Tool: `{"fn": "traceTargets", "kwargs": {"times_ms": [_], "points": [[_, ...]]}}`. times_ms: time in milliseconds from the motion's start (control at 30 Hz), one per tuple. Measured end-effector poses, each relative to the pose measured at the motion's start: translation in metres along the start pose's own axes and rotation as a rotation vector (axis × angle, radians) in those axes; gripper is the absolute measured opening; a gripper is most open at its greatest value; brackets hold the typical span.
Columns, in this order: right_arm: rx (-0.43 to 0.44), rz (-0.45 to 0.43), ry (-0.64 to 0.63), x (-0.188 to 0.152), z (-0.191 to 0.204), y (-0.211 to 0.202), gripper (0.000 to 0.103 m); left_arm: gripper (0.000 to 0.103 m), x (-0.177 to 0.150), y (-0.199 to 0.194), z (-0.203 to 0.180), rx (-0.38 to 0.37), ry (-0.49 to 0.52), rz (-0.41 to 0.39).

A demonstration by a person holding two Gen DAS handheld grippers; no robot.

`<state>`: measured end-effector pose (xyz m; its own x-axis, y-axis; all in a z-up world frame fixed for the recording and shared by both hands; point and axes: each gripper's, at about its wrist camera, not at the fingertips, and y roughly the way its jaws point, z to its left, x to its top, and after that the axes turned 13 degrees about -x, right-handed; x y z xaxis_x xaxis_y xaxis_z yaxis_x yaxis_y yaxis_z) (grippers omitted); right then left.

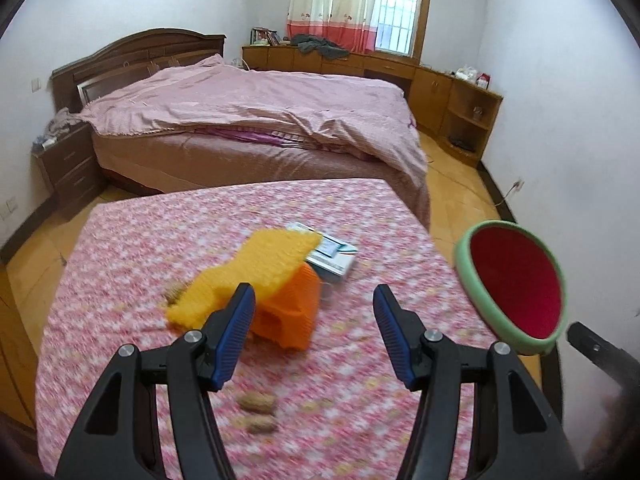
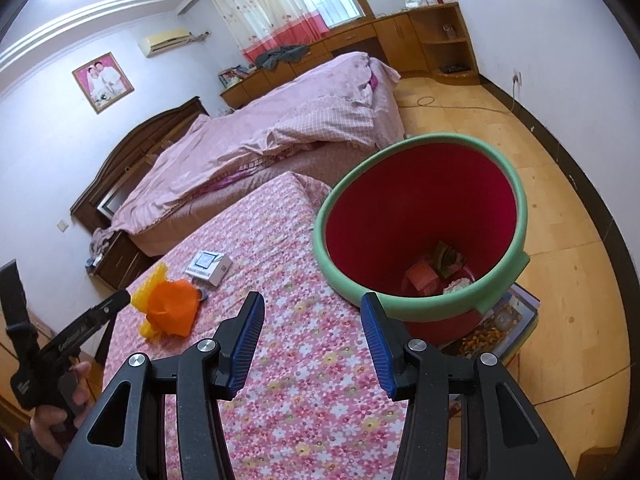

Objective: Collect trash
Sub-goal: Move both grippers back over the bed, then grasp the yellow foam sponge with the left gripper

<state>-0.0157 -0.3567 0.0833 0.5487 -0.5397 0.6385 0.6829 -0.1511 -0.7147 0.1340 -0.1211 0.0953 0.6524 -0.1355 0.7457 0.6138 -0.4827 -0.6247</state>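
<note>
Both jaw pairs are held apart and empty, the left gripper point(image 1: 314, 308) over peanut shells point(image 1: 258, 412), the right gripper point(image 2: 312, 320) beside the bin point(image 2: 520, 208), presumably ready for the drop.

It was a bedroom in a lived-in home. A double bed point(image 1: 248, 120) with a dark carved wooden headboard point(image 1: 140, 56) stood under a rumpled pink quilt, a bedside cabinet point(image 1: 68, 164) next to it. A framed portrait point(image 2: 103, 82) hung on the pale wall near an air conditioner point(image 2: 164, 40). Floral curtains point(image 1: 332, 4) covered part of a barred window point(image 1: 400, 12), and low wooden cupboards point(image 1: 400, 72) with clothes heaped on top ran beneath it. The floor point(image 2: 560, 280) was of yellow wood, and a pink flowered cloth point(image 2: 288, 320) covered the counter.
</note>
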Motion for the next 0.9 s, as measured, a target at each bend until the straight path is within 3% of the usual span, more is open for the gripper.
{"fn": "traceTargets", "kwargs": {"times_ms": [367, 400, 467, 533, 633, 900], "points": [[-0.031, 0.053, -0.037, 0.004, 0.021, 0.029, 0.051, 0.061, 0.013, 0.056, 0.032, 0.032, 0.032, 0.086], [-0.031, 0.056, -0.04, 0.005, 0.022, 0.03, 0.051, 0.059, 0.013, 0.06, 0.036, 0.033, 0.029, 0.095], [-0.029, 0.059, -0.041, 0.006, 0.025, 0.035, 0.051, 0.042, 0.015, 0.066, 0.045, 0.015, 0.002, 0.095], [-0.027, 0.067, -0.043, 0.007, 0.03, 0.04, 0.051, 0.013, 0.016, 0.067, 0.052, 0.005, -0.028, 0.092], [-0.015, 0.079, -0.053, 0.006, 0.038, 0.045, 0.051, 0.011, 0.017, 0.058, 0.065, -0.047, -0.097, 0.067], [0.043, 0.09, -0.112, -0.004, 0.069, 0.039, 0.052, 0.01, 0.006, 0.001, 0.078, -0.086, -0.162, -0.022]]}}
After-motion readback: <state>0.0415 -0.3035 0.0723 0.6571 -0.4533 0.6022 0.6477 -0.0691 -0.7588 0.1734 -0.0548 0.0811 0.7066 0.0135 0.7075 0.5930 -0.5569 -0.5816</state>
